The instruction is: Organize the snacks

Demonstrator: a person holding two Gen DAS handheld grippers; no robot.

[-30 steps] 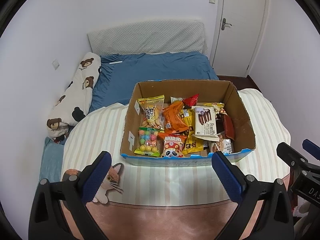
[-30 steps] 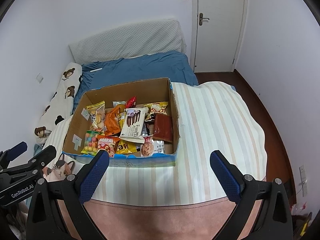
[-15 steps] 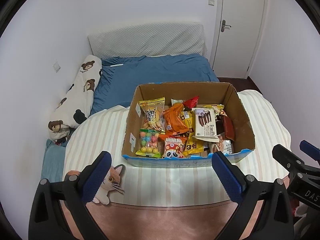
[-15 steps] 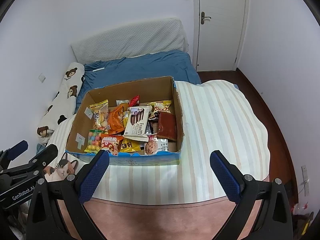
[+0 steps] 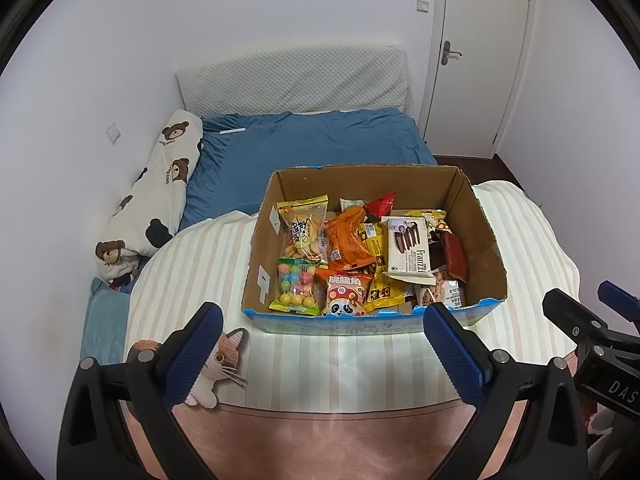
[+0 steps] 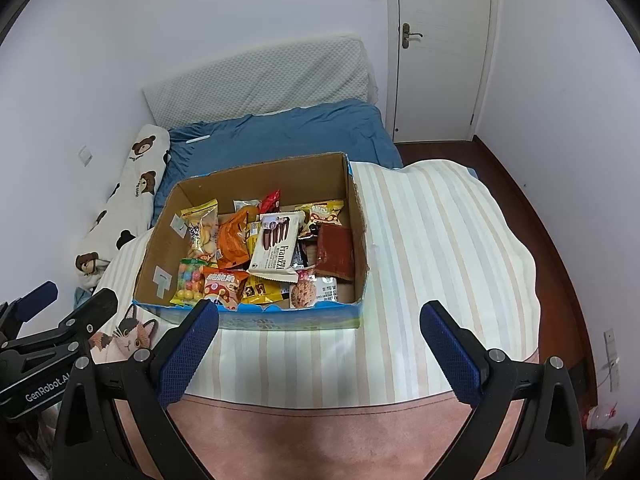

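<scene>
Mixed snack packets [image 5: 360,256] all piled inside the open brown cardboard box [image 5: 486,236] on the striped blanket [image 6: 432,240]. Left gripper [image 5: 322,344] and right gripper [image 6: 319,342] both hovering short of it, fingers spread wide, empty. Fits either a finished tidy-up or a pile awaiting sorting. Worth pinching flat packets by an edge.

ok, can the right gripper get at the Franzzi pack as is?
Probably yes: the right gripper is open, the box has no lid, and the Franzzi pack lies on top of the pile.
</scene>
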